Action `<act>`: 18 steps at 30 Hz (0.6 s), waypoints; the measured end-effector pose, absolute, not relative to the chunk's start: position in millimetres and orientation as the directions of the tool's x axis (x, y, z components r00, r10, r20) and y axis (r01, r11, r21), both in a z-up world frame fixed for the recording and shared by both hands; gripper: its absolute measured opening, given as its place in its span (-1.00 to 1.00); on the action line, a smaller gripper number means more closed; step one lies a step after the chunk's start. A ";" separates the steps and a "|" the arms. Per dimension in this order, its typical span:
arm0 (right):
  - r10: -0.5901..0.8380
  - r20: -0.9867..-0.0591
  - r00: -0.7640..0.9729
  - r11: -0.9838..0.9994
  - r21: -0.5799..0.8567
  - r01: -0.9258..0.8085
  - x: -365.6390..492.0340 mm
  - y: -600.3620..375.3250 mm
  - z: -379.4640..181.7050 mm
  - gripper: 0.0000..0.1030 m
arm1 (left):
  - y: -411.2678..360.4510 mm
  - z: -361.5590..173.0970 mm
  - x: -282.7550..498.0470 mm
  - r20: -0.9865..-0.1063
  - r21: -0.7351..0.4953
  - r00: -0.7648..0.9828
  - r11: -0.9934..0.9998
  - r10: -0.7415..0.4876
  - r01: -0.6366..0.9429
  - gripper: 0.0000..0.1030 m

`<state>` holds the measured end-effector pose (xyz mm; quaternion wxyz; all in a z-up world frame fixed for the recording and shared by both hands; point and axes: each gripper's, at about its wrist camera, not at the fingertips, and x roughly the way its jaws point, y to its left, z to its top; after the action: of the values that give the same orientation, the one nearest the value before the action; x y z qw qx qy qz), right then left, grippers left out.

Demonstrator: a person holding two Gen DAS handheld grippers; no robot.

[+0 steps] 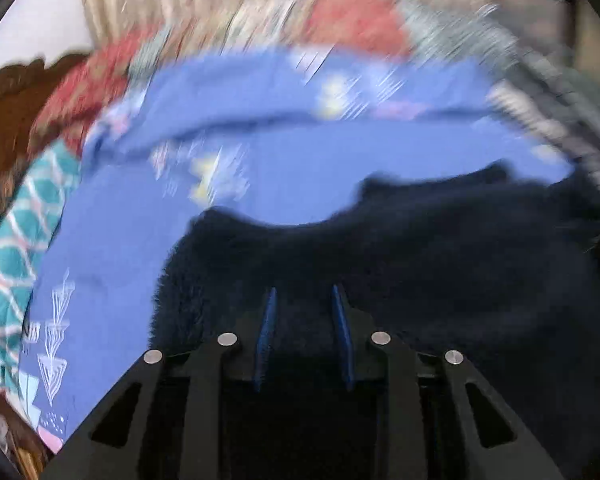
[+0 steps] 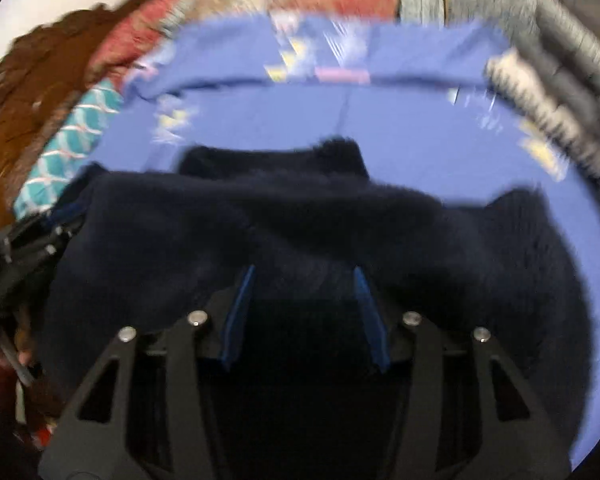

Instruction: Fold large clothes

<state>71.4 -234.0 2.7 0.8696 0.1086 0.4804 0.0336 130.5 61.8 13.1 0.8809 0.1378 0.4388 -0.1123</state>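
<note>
Left tool (image 1: 305, 294) narrowly parted, right tool (image 2: 303, 274) wider; navy fleece garment (image 2: 300, 216) between both; grip unclear.

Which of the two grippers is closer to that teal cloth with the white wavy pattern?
Left. The teal patterned cloth lies just to the left of the left gripper; from the right gripper, the cloth lies further off, beyond the dark navy fuzzy garment.

Both views are heavily motion-blurred, worst along the far edge, where patterns smear into streaks. Light is soft and even, without glare. The dark garment (image 1: 380, 260) reads almost black, its folds lost. Fisheye distortion bends the edges, with black corners around each round frame.
</note>
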 end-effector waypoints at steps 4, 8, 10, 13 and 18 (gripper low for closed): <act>0.211 -0.827 0.521 0.944 0.311 0.111 95.9 -249.6 -21.5 -0.07 | 85.8 -5.9 160.4 -0.826 -0.008 0.545 0.969 -0.146 0.247 0.06; 0.144 -0.838 0.526 0.971 0.222 0.088 97.4 -234.1 -26.9 -0.04 | 72.2 -11.8 161.2 -0.818 0.080 0.570 0.963 -0.085 0.259 0.09; 0.129 -0.842 0.523 0.973 0.209 0.096 97.7 -233.0 -19.9 -0.04 | 70.6 -7.3 160.1 -0.817 0.091 0.570 0.959 -0.081 0.267 0.09; 0.168 -0.829 0.533 0.969 0.237 0.063 87.4 -231.2 -2.0 0.08 | 78.4 12.5 152.8 -0.829 0.047 0.545 0.954 -0.128 0.295 0.11; 0.276 -0.683 0.676 0.937 0.348 -0.031 0.8 -263.9 64.6 0.88 | 133.5 80.0 108.5 -0.746 -0.014 0.620 0.935 -0.245 0.353 0.73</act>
<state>0.8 -263.9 64.6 0.9021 0.1559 0.3933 0.0851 108.5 133.5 80.0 0.8974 0.0672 0.4030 -0.1666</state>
